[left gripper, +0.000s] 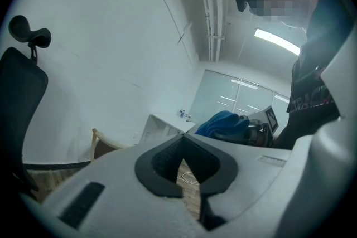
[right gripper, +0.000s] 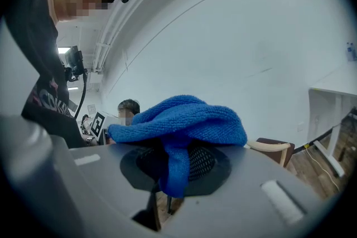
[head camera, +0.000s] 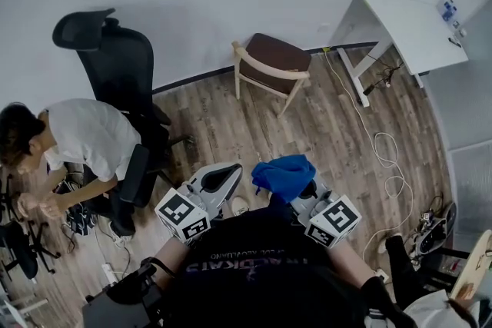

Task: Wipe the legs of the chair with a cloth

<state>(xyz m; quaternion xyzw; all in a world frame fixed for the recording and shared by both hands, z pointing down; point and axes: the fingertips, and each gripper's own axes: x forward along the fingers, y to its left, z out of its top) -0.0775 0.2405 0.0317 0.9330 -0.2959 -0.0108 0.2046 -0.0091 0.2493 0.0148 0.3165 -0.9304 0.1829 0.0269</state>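
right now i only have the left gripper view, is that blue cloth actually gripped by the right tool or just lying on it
Observer: Gripped. In the right gripper view a strip of the blue cloth hangs down between the closed jaws of the right tool, with the rest bunched on top.
Operator: ok and the wooden chair, i only see its backrest
Observer: In the head view the wooden chair stands upright near the wall, its pale legs on the floor, well ahead of the cloth.
Operator: anyone close by
Observer: Yes, a seated person leans forward in the black office chair, left of the wooden chair.
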